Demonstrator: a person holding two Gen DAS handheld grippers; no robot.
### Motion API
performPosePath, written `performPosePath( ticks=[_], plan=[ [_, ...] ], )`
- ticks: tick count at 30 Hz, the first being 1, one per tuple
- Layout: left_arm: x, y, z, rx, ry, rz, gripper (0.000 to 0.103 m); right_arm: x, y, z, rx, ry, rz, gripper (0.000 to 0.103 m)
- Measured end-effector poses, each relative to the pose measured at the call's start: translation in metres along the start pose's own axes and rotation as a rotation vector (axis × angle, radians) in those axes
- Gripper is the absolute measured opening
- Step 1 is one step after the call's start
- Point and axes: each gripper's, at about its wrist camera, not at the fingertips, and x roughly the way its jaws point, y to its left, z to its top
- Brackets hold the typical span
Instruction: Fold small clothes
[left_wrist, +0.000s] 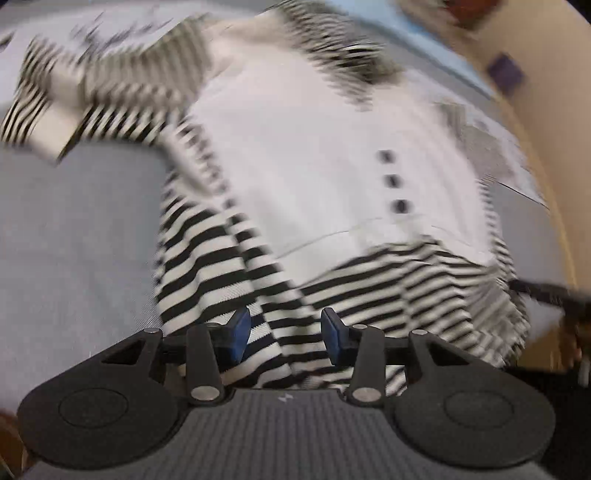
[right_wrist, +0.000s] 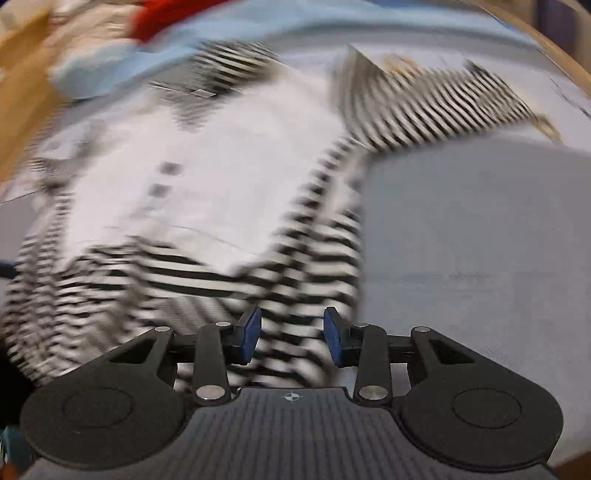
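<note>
The left tool (left_wrist: 285, 334), its blue-padded jaws parted wide, hangs over the striped hem of a small black-and-white striped garment with a plain white front panel (left_wrist: 295, 155), gripping nothing. The right tool (right_wrist: 291, 338) is likewise spread wide above the same garment's (right_wrist: 207, 184) hem, with cloth showing between the pads. The garment lies spread on a grey fabric-covered surface (left_wrist: 74, 229), one sleeve reaching toward ten o'clock in the left view. Three dark buttons (left_wrist: 393, 181) run down the panel. Both views are blurred.
</note>
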Motion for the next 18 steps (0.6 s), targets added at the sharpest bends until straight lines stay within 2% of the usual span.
performPosePath(
  ticks=[1,4,7,9,10,11,16,18],
  plan=[
    [0.006,0.003,0.001,-0.026,0.016,0.019,0.052,0.008,-0.002,0.001,0.011,0.023,-0.024,0.039],
    [0.016,0.014,0.001,-0.065,0.049,0.089,0.052,0.030,-0.005,-0.001,0.018,0.079,-0.076,0.039],
    [0.018,0.028,-0.004,-0.084,0.073,0.149,0.048,0.039,-0.004,0.000,0.012,0.104,-0.074,0.035],
    [0.022,0.032,-0.006,-0.070,0.098,0.182,0.027,0.041,0.001,0.001,-0.019,0.111,-0.072,0.012],
    [0.025,0.033,-0.007,-0.054,0.114,0.212,0.010,0.040,0.002,0.000,-0.034,0.108,-0.066,0.008],
    [0.027,0.033,-0.009,-0.039,0.122,0.244,0.007,0.038,0.001,-0.001,-0.043,0.101,-0.063,0.002],
    [0.026,0.025,-0.008,0.001,0.088,0.317,0.004,0.031,-0.013,-0.005,-0.007,0.116,-0.144,0.001],
    [0.025,0.022,-0.006,-0.004,0.074,0.345,0.009,0.026,-0.020,-0.010,0.016,0.126,-0.126,0.001]
  ],
)
